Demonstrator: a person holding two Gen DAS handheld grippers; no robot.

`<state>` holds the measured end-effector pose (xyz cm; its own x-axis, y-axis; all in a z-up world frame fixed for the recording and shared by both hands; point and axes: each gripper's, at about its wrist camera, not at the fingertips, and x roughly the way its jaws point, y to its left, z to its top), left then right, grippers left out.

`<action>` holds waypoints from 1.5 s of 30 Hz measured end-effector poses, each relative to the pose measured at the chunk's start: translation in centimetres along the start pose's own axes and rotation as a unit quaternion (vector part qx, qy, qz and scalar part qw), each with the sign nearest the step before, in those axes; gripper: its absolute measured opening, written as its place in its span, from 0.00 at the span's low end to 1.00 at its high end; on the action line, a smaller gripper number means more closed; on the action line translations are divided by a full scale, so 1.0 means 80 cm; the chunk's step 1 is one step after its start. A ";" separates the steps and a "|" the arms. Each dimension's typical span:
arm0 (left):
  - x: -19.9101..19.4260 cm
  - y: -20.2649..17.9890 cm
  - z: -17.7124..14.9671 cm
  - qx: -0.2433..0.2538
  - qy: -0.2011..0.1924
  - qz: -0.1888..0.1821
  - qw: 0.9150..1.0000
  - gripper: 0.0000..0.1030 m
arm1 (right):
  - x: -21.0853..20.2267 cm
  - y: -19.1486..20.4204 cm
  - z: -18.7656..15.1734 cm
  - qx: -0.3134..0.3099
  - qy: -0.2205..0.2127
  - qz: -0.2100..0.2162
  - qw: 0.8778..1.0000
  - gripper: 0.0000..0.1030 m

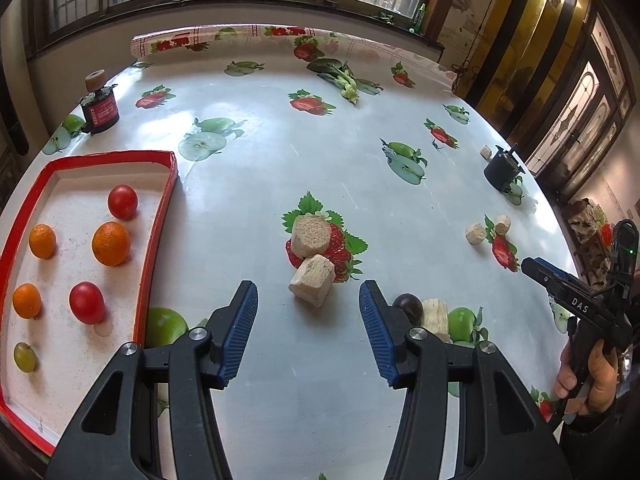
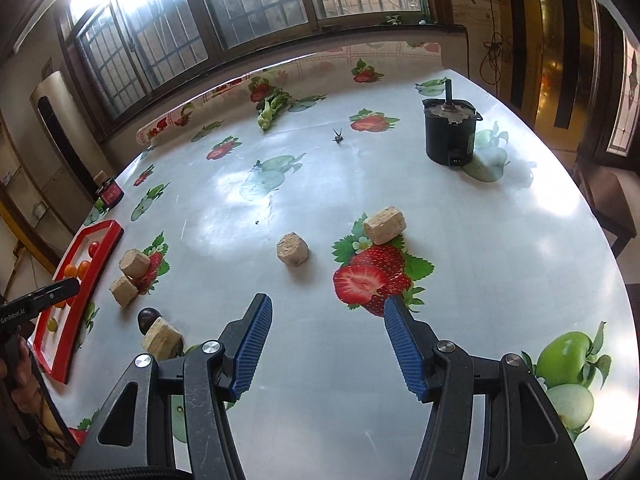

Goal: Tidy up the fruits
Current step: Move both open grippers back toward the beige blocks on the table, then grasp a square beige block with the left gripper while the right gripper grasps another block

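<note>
A red-rimmed white tray (image 1: 160, 216) at the left holds two red tomatoes (image 1: 123, 201), three oranges (image 1: 111, 243) and a green grape (image 1: 25, 357). A dark purple fruit (image 1: 408, 306) lies on the table just right of my left gripper (image 1: 308, 292), which is open and empty. The purple fruit (image 2: 149, 317) also shows in the right wrist view beside a beige block (image 2: 162, 338). My right gripper (image 2: 328, 308) is open and empty over the table. The tray (image 2: 98, 256) appears far left there.
Beige cork-like blocks (image 1: 310, 235) lie mid-table, more to the right (image 2: 293, 249). A black motor (image 2: 450, 132) stands at the back right, a red-labelled one (image 1: 100, 110) at the back left. A leafy green vegetable (image 1: 340, 76) lies near the far edge.
</note>
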<state>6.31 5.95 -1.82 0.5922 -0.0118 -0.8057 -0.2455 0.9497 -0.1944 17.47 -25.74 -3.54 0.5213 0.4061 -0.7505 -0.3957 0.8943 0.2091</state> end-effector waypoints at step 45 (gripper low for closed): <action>-0.025 0.010 -0.009 0.008 -0.028 -0.012 1.000 0.31 | 0.000 0.097 0.040 -0.075 -0.027 0.072 0.994 0.32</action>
<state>4.38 6.51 -0.77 0.6391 -0.0171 -0.7690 -0.2185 0.9545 -0.2028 16.82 -18.23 0.07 0.4890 0.5405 -0.6846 -0.5753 0.7898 0.2126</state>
